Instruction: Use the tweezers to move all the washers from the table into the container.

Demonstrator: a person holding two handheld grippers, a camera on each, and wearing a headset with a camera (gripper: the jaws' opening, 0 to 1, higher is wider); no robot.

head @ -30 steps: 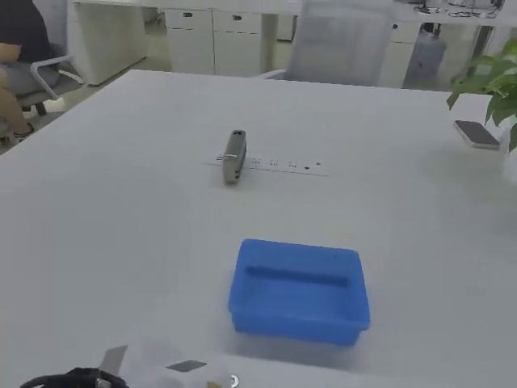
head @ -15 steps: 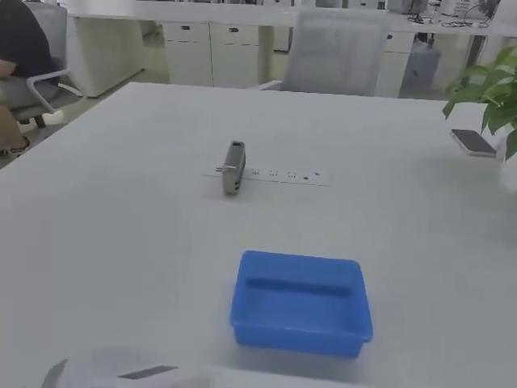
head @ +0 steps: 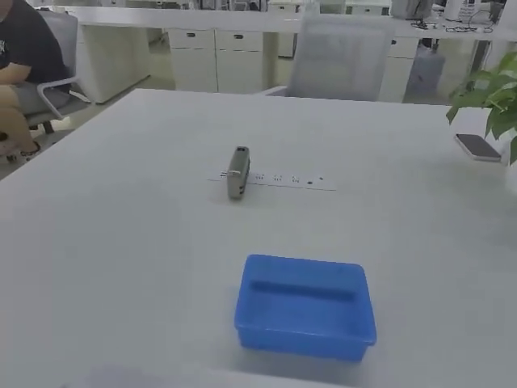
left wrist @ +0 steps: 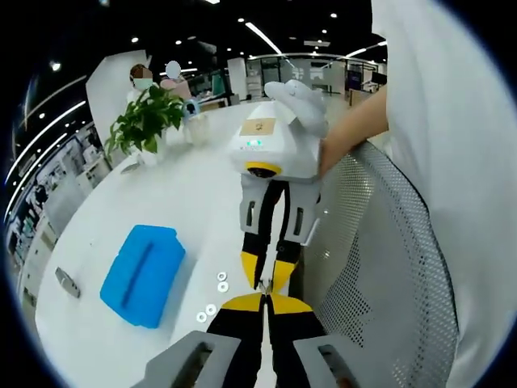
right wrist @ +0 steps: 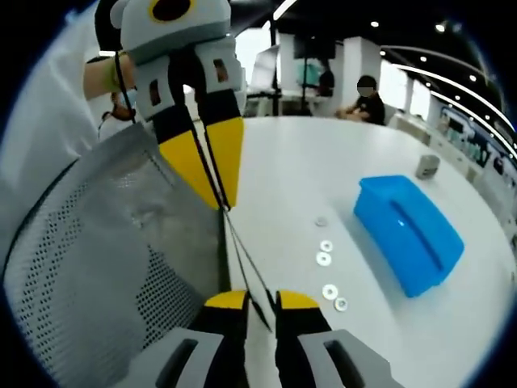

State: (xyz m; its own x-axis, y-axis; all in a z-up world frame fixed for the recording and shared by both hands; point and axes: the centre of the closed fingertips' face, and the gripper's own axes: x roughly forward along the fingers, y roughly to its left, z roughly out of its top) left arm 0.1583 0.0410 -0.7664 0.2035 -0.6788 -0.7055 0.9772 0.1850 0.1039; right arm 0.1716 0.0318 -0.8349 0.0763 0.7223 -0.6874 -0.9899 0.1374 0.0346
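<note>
The right gripper (right wrist: pixel 252 307) had its jaws drawn nearly together on the rear of the tweezers (right wrist: pixel 242 259), whose two thin dark legs ran forward and met at a point. The left gripper (right wrist: pixel 220 204) faced it tip to tip, its yellow jaw ends pinched shut on that point. Both hung by the edge of the white table (right wrist: pixel 299 178), next to a grey mesh chair back (right wrist: pixel 121 242). Five washers (right wrist: pixel 324 259) lay loose on the table in a ragged line just beside the blue container (right wrist: pixel 408 230), not touching it. In the head view a small grey device (head: pixel 237 171) lay farther back on the table, well apart from the container.
</note>
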